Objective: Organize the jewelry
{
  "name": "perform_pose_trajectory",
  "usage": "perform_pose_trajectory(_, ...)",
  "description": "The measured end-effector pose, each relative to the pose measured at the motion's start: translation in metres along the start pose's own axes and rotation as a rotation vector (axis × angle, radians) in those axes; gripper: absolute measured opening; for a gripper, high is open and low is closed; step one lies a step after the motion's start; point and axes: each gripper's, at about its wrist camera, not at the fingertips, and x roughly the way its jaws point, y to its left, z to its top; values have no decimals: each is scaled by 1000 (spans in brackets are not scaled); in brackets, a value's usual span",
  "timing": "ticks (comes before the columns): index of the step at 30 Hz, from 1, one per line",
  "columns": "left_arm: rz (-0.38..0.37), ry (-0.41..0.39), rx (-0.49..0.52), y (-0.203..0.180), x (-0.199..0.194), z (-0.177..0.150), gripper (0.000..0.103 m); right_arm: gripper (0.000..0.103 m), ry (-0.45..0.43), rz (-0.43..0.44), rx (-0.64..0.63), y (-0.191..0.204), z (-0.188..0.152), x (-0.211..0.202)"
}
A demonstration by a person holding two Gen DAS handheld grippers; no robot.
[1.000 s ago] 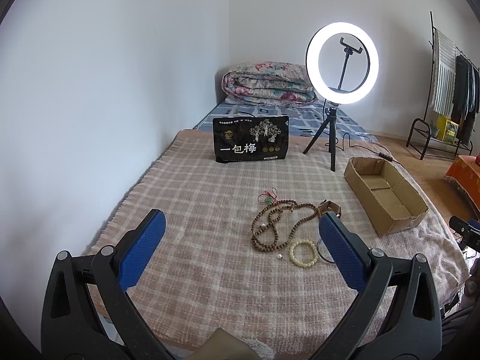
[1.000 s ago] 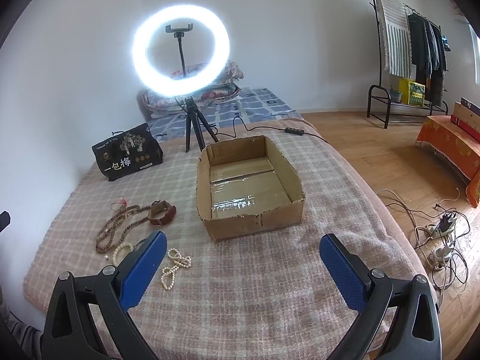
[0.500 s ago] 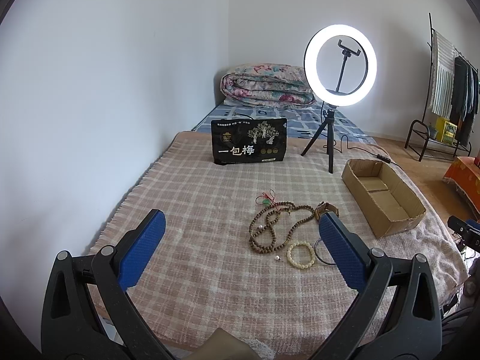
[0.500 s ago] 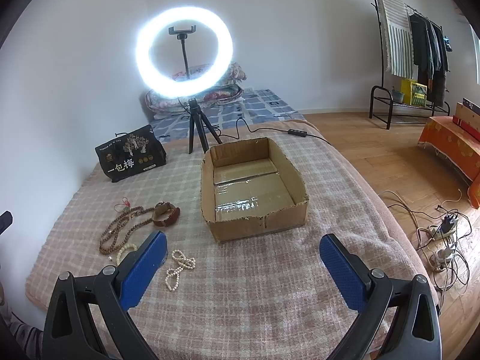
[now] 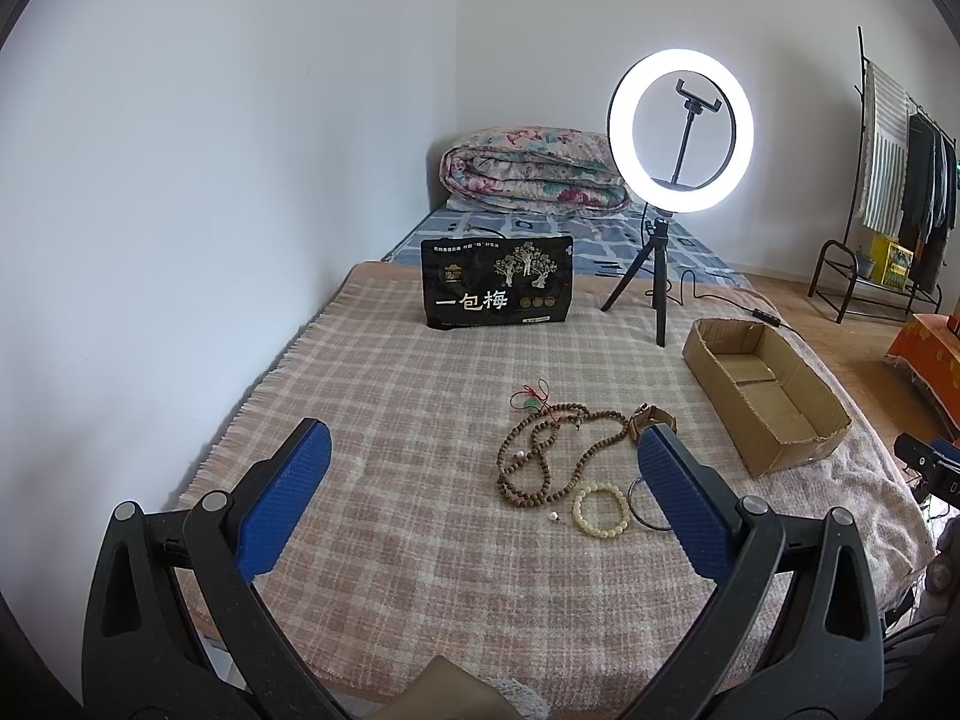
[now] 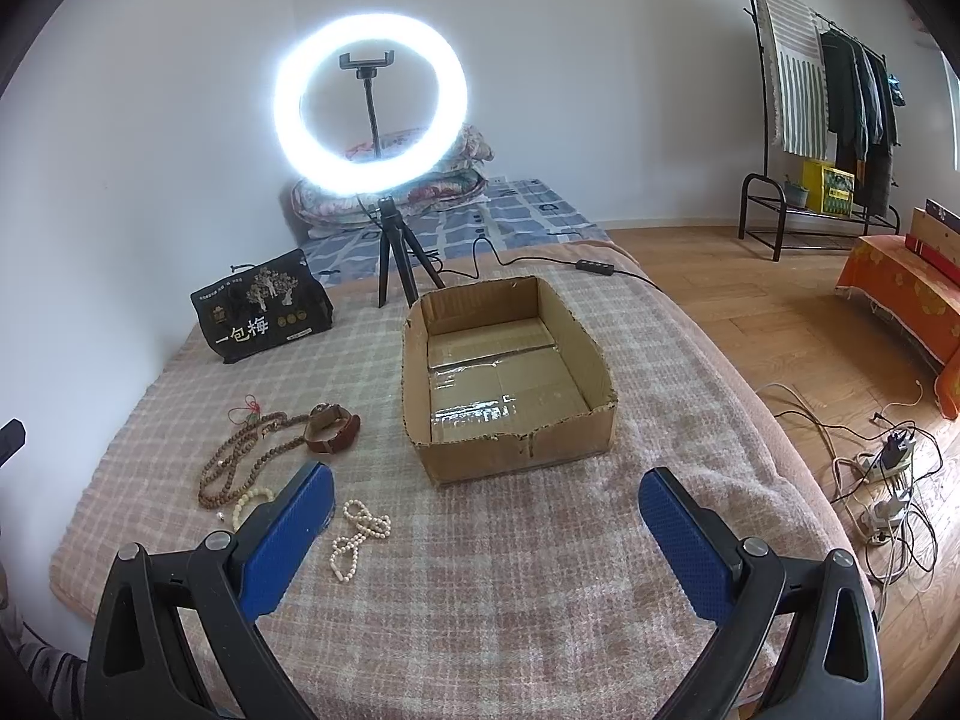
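We find the left gripper (image 5: 480, 492) held above the plaid blanket (image 5: 384, 396) with its 2 blue-padded fingers (image 5: 282, 498) spread wide and nothing between them. The right gripper (image 6: 486, 531) is likewise spread wide and empty, raised above the same blanket and facing the cardboard box (image 6: 516, 450).

Taking the cardboard box as our landmark: its interior shows only bare, taped card, so we judge that no piece has been stowed and the task stands at its opening step, approach before the first pick. All jewelry lies on the blanket to the left of the box as the right wrist view shows it. Nearest the box is a brown leather-strap watch (image 6: 332, 427). Beyond the watch, farther from the box, lies a long brown bead strand (image 5: 540, 456) in loose loops, with a red cord charm (image 5: 533, 399) at its far end. A cream bead bracelet (image 5: 602, 509) sits at the near end of the strand, beside a thin dark bangle (image 5: 643, 517) partly hidden by the left gripper's finger. A white pearl strand (image 6: 357, 531) lies in front of the box's near left corner, just beside the right gripper's left finger.

In our judgement the next move calls for lowering 1 gripper over a single piece, closing on it, then carrying it over the box wall. The looped strand may drag neighbouring pieces.
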Motion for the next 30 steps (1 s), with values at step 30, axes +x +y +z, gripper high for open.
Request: perform_pose_trajectory(30,42,45,-6,24,32,-11,103,103,35,7,-44,11,1,21)
